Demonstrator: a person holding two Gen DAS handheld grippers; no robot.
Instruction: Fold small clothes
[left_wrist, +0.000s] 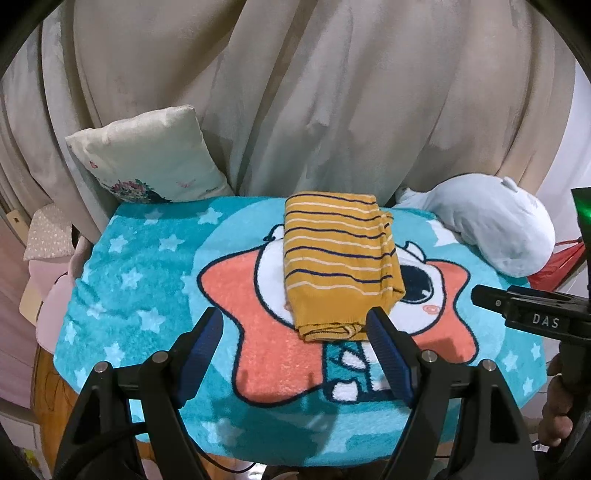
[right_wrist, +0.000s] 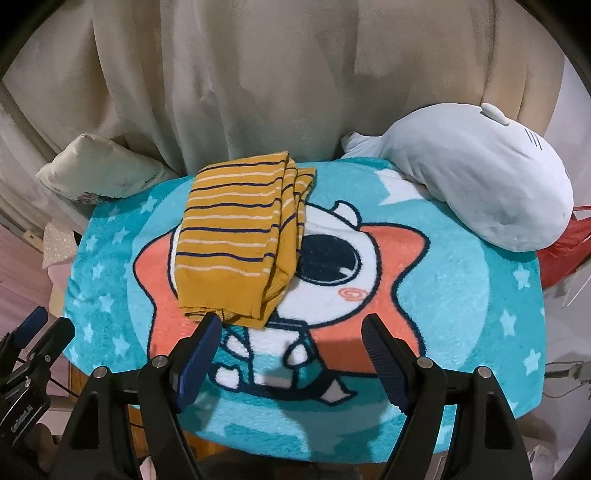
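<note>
**One folded garment, two spread grippers**

One mustard striped garment (left_wrist: 338, 266) lay folded in a narrow stack on the single turquoise astronaut mat (left_wrist: 140, 266), toward twelve o'clock of the mat's centre. The left gripper (left_wrist: 295, 325) hovered with its fingers spread apart, grasping nothing, its right finger just beside the garment's near hem. The right gripper (right_wrist: 291, 328) was likewise released, the hem near its left finger. One cushion (left_wrist: 147, 162) sat at ten o'clock, one pale plush toy (right_wrist: 476, 173) at two o'clock. Bare mat lay at three, six and nine o'clock.
</note>
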